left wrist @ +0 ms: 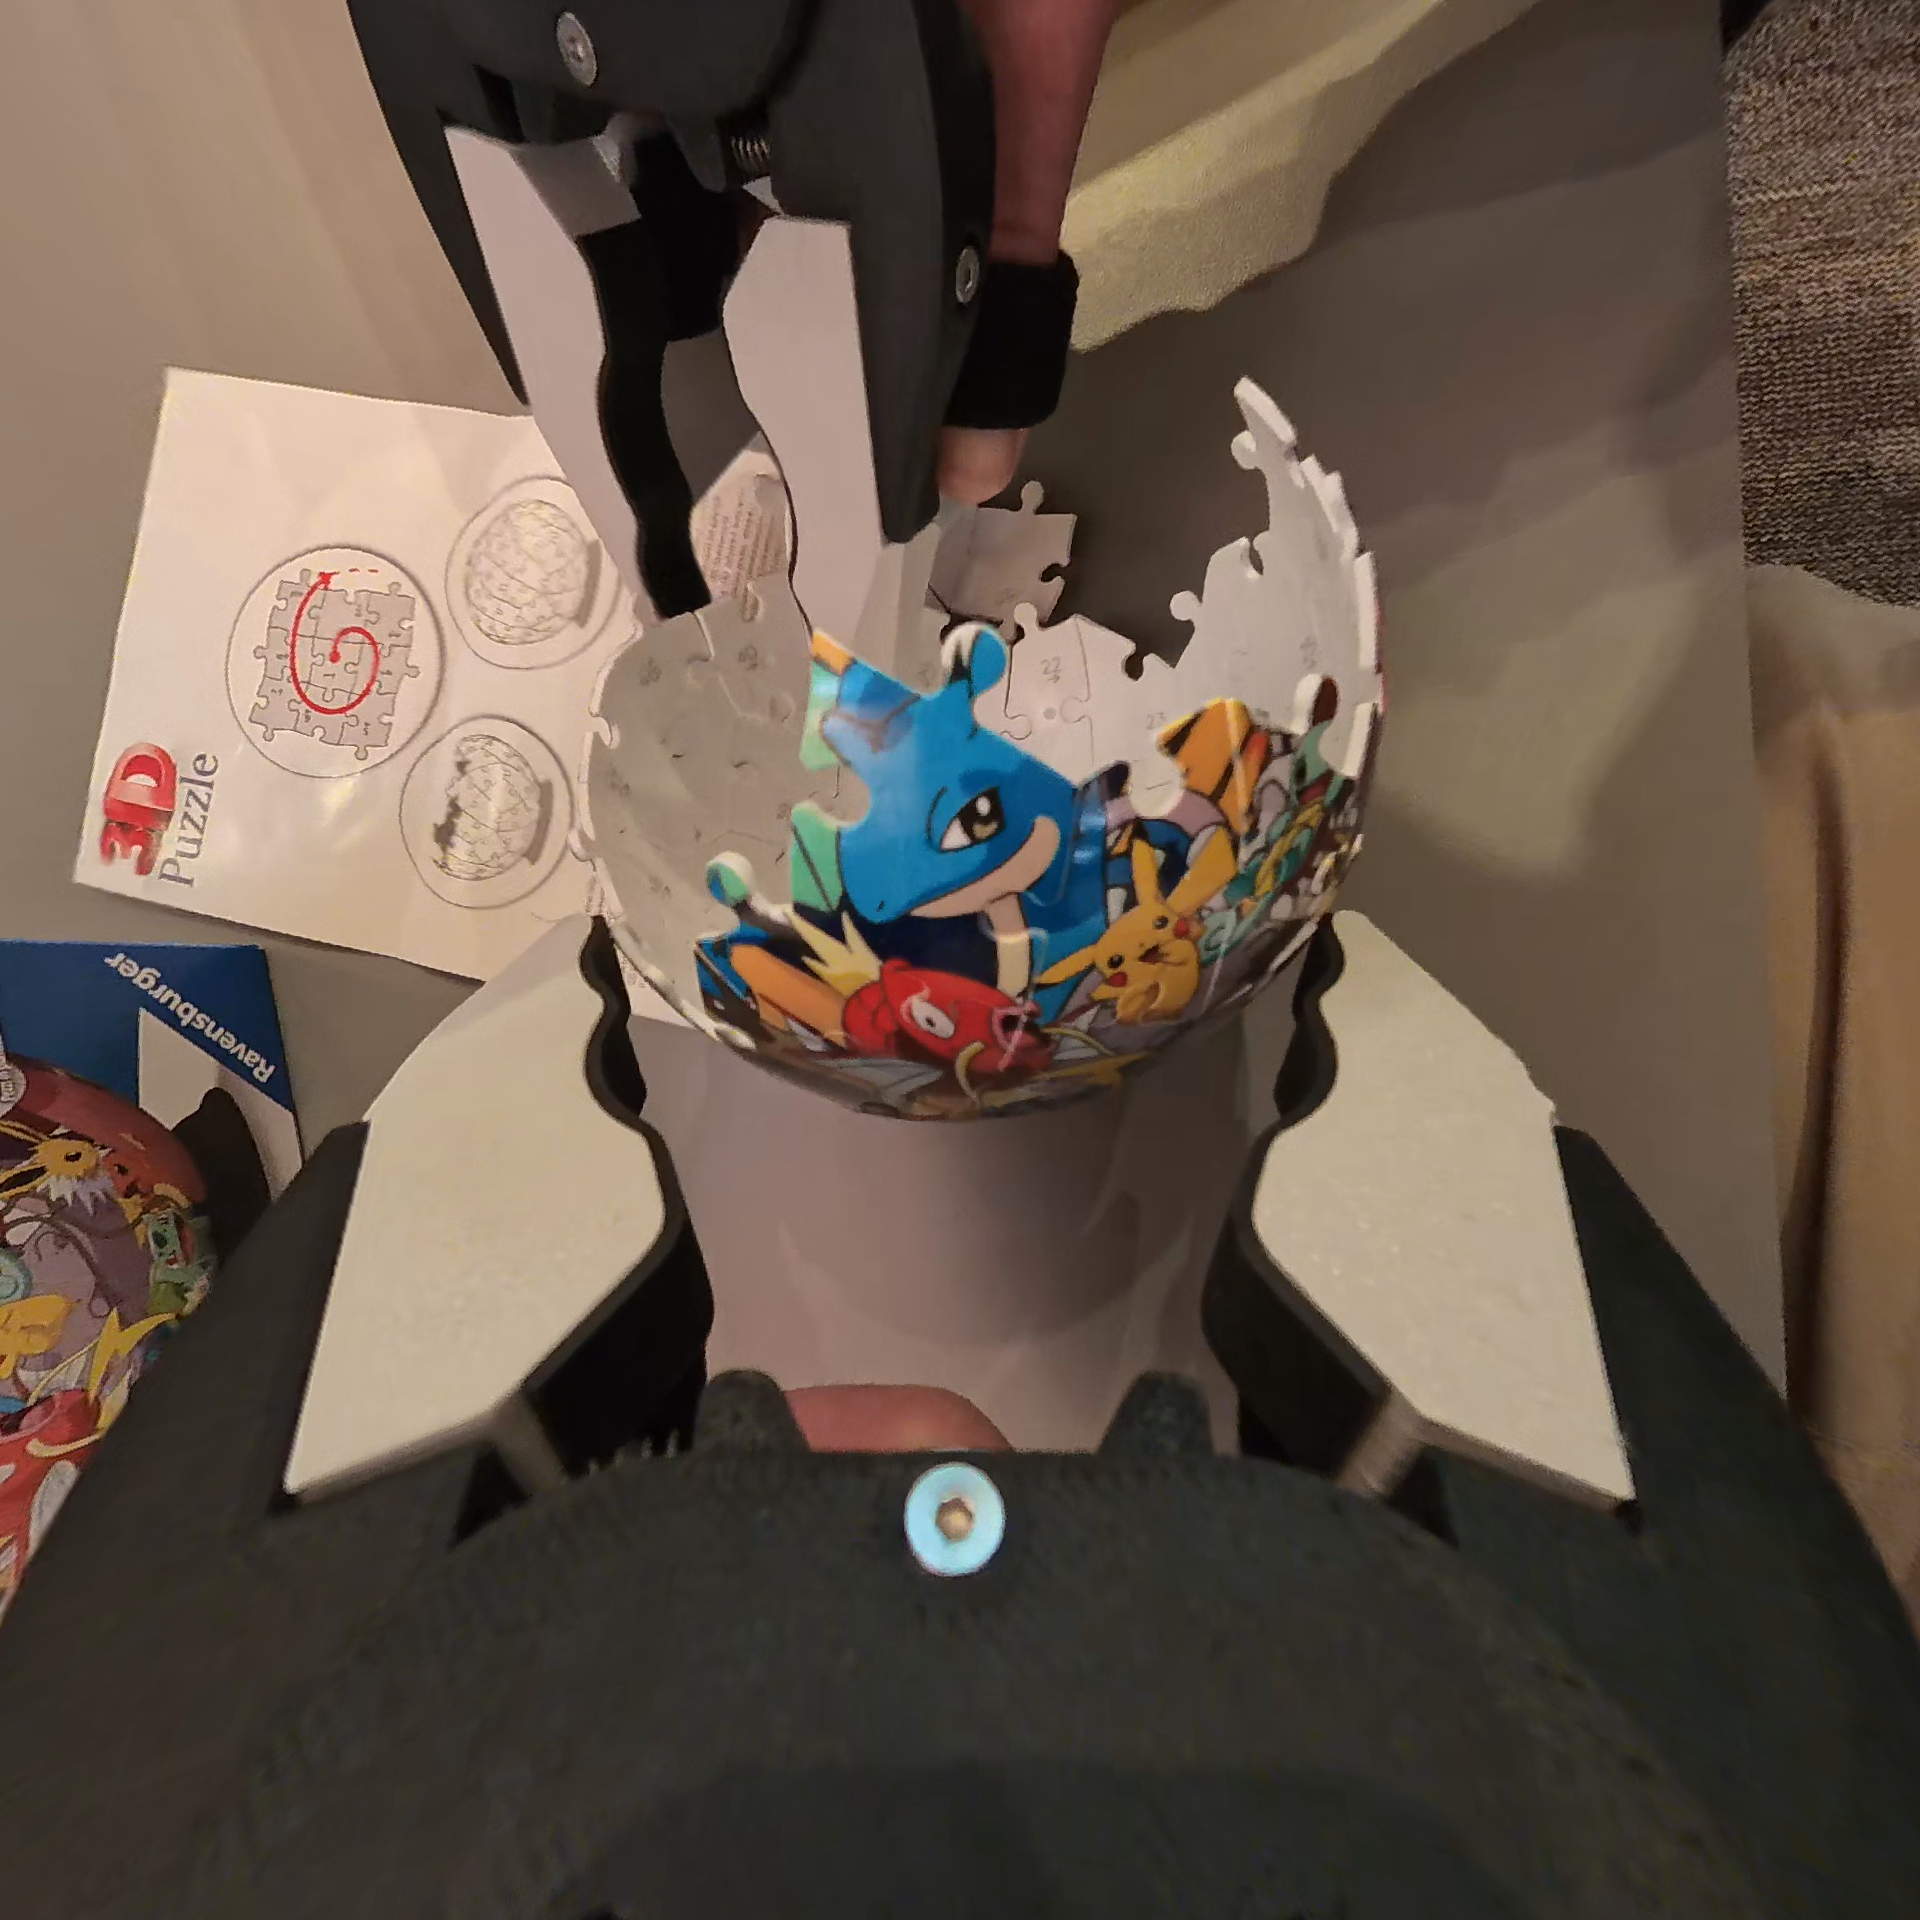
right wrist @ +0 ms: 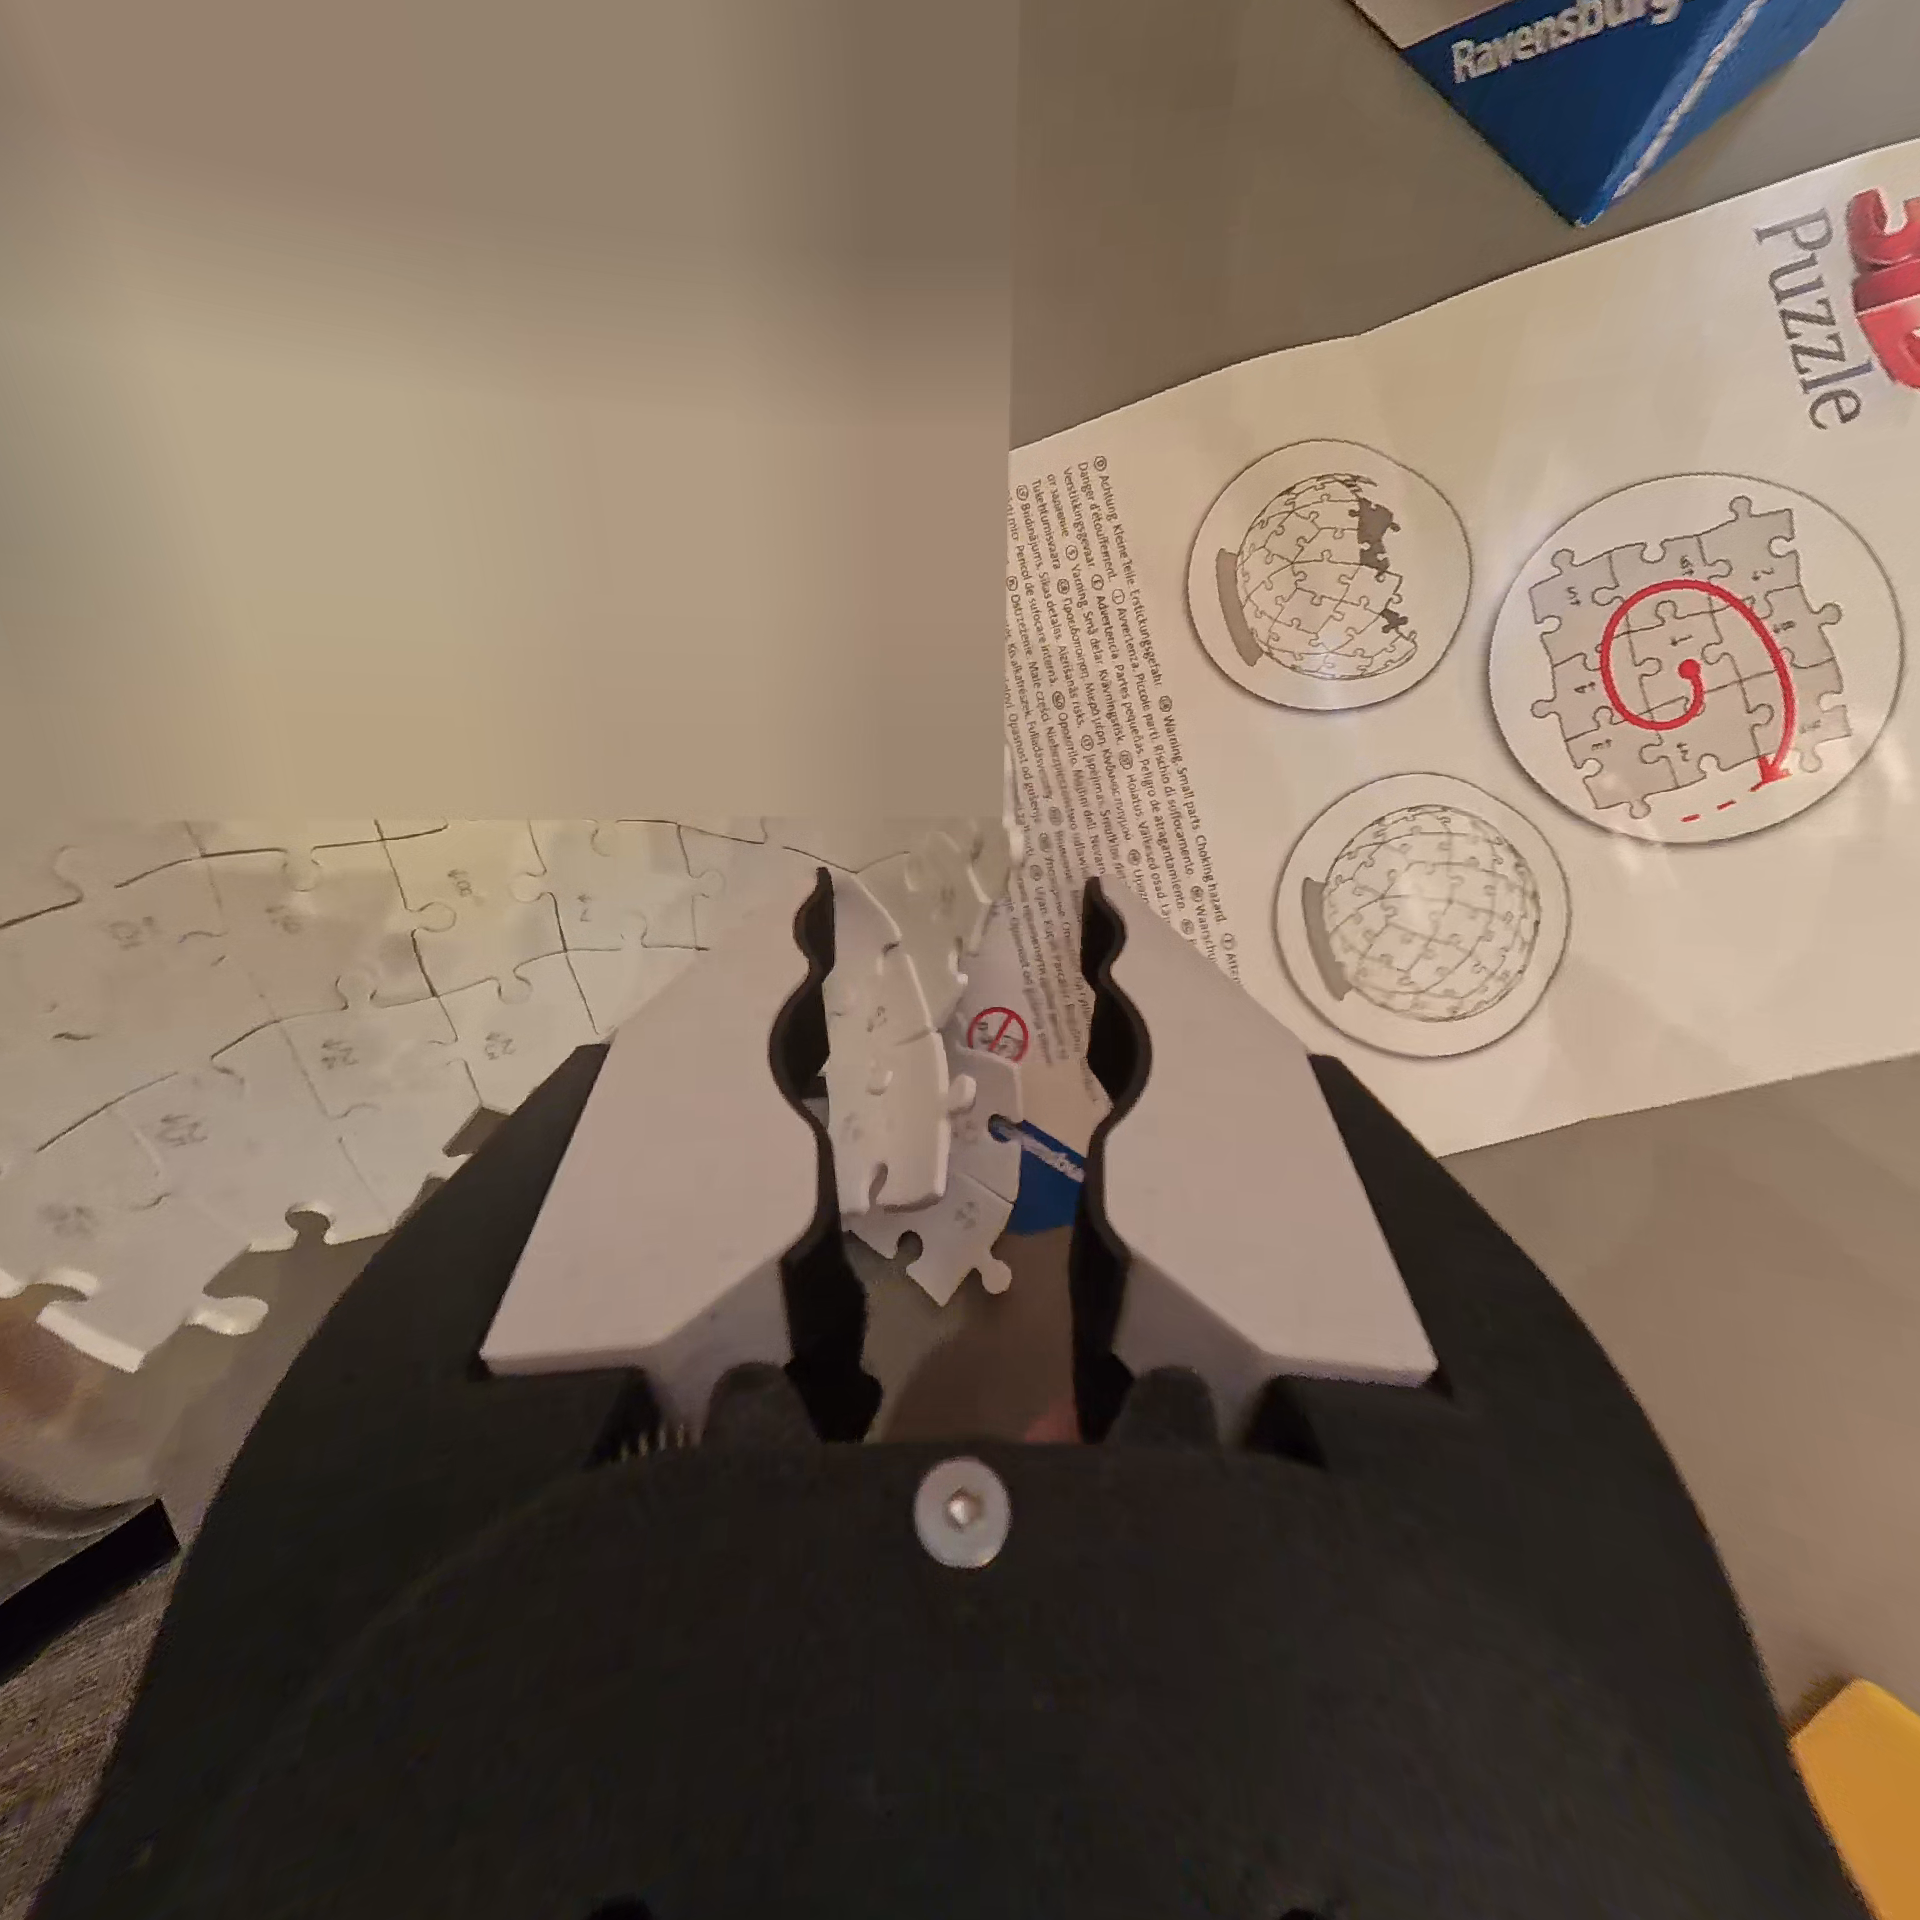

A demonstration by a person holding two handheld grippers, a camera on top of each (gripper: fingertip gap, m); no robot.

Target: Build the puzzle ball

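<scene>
The half-built puzzle ball (left wrist: 935, 831) is an open shell, with cartoon creatures outside and white numbered backs inside. My left gripper (left wrist: 961, 956) is shut on it, with one fingertip on each side of its lower half. My right gripper (left wrist: 790, 566) comes down from above at the ball's far rim. In the right wrist view the right gripper (right wrist: 956, 888) is open. A curved strip of white pieces (right wrist: 894, 1091) of the rim stands between its jaws, against the left finger. The ball's white inside (right wrist: 260, 987) fills the left of that view.
A white instruction sheet (left wrist: 312, 675) with round diagrams lies on the grey table left of the ball, and it also shows in the right wrist view (right wrist: 1455, 727). The blue puzzle box (left wrist: 125, 1143) is at the near left, seen too in the right wrist view (right wrist: 1610, 83). A yellow object (right wrist: 1860, 1787) is at the lower right.
</scene>
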